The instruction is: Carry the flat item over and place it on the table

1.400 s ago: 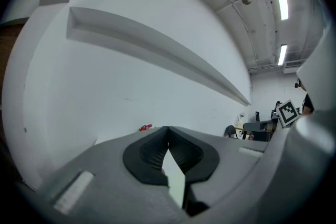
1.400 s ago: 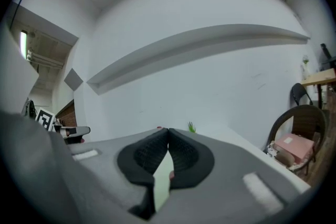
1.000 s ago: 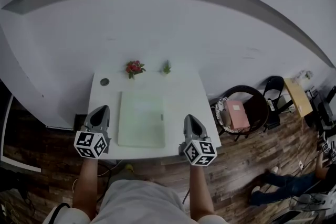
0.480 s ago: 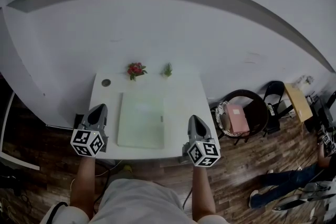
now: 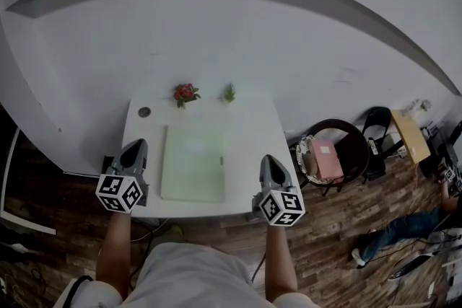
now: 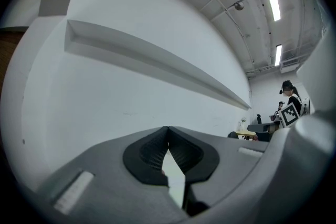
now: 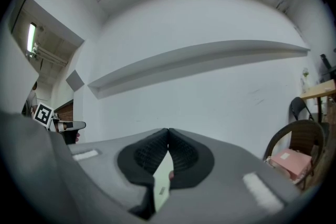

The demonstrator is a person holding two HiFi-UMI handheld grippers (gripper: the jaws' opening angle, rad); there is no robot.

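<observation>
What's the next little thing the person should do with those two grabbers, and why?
Probably just draw both back from the table. The pale green flat item already lies on it, and the left gripper and right gripper are shut and empty on either side of it, so nothing seems left to place.

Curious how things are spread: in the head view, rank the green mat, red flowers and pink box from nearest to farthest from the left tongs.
1. Green mat, just right of the left tongs.
2. Red flowers, table's back edge.
3. Pink box, chair at far right.
</observation>
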